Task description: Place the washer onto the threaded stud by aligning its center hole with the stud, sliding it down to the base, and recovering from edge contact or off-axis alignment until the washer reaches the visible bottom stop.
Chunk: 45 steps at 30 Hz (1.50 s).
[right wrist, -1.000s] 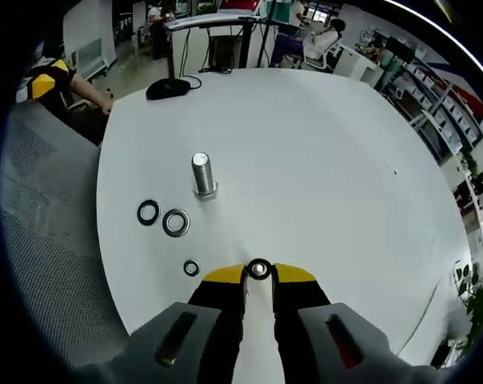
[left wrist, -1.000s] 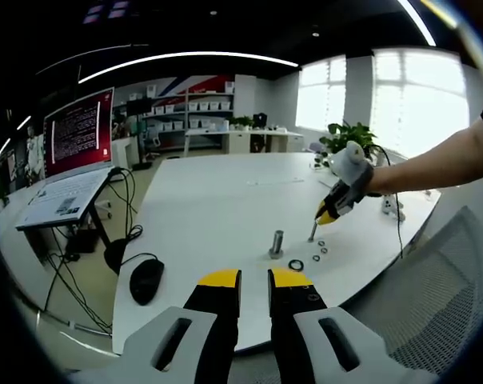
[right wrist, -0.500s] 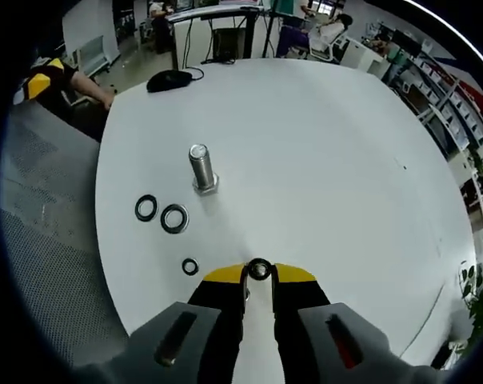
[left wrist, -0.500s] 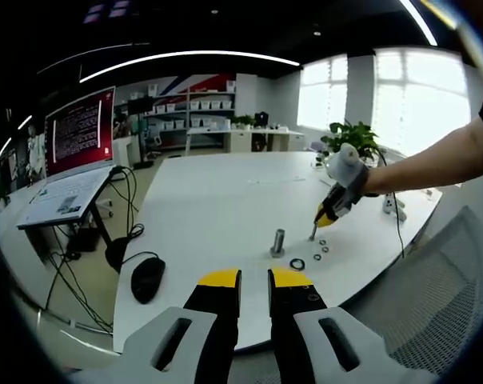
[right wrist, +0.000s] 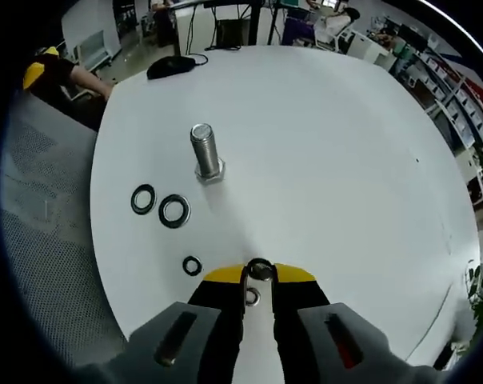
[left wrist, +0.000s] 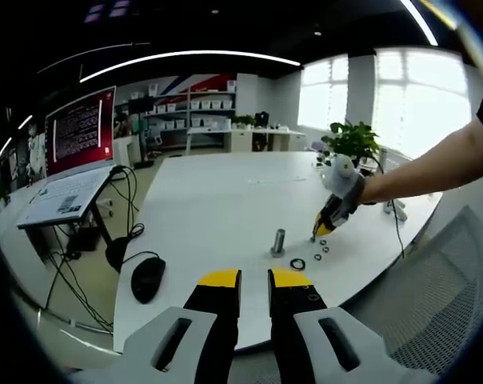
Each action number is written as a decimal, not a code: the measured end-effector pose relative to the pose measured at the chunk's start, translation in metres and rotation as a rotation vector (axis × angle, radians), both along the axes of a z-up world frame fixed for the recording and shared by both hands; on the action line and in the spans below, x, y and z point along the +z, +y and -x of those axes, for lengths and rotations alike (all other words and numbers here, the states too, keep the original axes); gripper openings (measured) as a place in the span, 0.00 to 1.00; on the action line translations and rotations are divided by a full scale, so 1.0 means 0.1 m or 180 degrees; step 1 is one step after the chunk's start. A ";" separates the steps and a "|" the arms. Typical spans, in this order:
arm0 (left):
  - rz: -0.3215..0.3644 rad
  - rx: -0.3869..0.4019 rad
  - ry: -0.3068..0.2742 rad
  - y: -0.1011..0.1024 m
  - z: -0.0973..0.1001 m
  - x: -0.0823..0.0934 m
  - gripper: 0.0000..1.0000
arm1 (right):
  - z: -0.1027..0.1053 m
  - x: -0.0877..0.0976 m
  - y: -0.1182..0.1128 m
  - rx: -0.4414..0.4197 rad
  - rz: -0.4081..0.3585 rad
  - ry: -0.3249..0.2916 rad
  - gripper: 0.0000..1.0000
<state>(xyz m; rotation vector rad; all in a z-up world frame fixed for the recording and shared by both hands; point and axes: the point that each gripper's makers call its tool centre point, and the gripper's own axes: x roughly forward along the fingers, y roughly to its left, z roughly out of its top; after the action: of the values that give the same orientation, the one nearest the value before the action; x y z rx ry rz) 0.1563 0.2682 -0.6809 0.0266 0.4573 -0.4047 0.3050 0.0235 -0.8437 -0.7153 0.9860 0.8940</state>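
In the right gripper view, the right gripper [right wrist: 259, 273] pinched a small washer [right wrist: 260, 269] between its yellow tips, above the white table [right wrist: 329, 160]. Another small ring [right wrist: 252, 298] lay under the jaws. A tiny ring [right wrist: 192, 266] sat at nine o'clock of the tips; two larger rings [right wrist: 174, 210] [right wrist: 143, 198] lay towards ten o'clock. The threaded stud [right wrist: 204, 152] stood upright at eleven o'clock, well apart from the held washer. In the left gripper view, the left gripper [left wrist: 254, 279] held nothing, jaws narrowly apart. A black mouse [left wrist: 146, 278] lay at nine o'clock.
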 end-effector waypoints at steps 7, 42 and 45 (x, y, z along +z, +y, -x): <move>-0.0003 -0.0006 0.0001 0.00 0.00 0.00 0.11 | 0.14 -0.08 0.05 0.0096 0.0043 0.0101 0.13; -0.0003 -0.0019 0.0007 -0.01 0.00 -0.01 0.11 | 0.42 -0.10 -0.13 0.0078 -0.0194 0.0251 0.24; -0.0003 -0.0017 0.0007 -0.01 0.00 -0.01 0.11 | 0.45 -0.12 -0.13 0.0093 -0.0189 0.0288 0.23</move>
<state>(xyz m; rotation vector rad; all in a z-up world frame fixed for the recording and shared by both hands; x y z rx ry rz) 0.1567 0.2673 -0.6817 0.0282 0.4598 -0.4098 0.2601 0.0101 -0.8560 -0.6448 1.0270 0.9842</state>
